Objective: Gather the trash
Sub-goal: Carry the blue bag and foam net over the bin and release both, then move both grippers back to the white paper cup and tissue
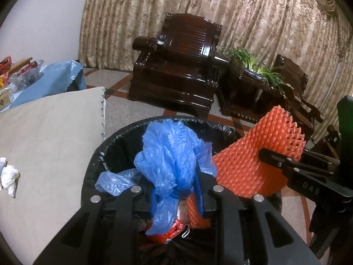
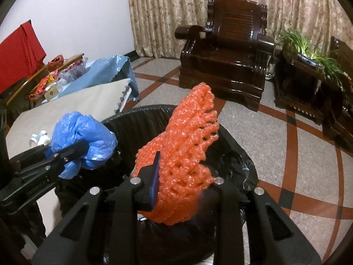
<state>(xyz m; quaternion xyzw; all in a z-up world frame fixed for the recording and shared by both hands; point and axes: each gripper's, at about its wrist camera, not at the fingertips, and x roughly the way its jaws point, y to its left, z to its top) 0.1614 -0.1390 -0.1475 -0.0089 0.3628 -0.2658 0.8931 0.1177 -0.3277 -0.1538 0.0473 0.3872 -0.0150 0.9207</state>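
Curtained room, tiled floor with red bands, dark wooden armchair [image 1: 178, 66] at 12 o'clock, potted plant [image 1: 258, 68] at 1 o'clock.

Bin [image 1: 123, 137] with black liner dead centre, below both tools. Beige-clothed counter [image 1: 50, 132] at 9 o'clock.

Left tool [image 1: 174, 190] clenched on blue bag [image 1: 169, 154]: thin crinkled plastic, bunched into a loose ball, tails trailing down into the bin mouth. Held just over the opening.

Right tool [image 2: 178, 185] clenched on orange net [image 2: 187, 150]: foam mesh sleeve, knobbly diamond lattice, soft and springy-looking, standing up in a fan above the fingers. Also held over the bin, at 2 o'clock in the left view.

Inside bin, at 6 o'clock in the left view: more orange mesh and red-and-white scraps already down. Some collecting done, by the look of it.

Both pieces not yet dropped; release over the liner seems the step in hand.

Left to do, judged from the counter: white crumpled wad [image 1: 10, 176] at 9 o'clock; small white bottles [image 2: 40, 138] near the blue bag in the right view. Far counter clutter on blue cloth [image 2: 106, 70] at 10 o'clock, trash or not unclear.
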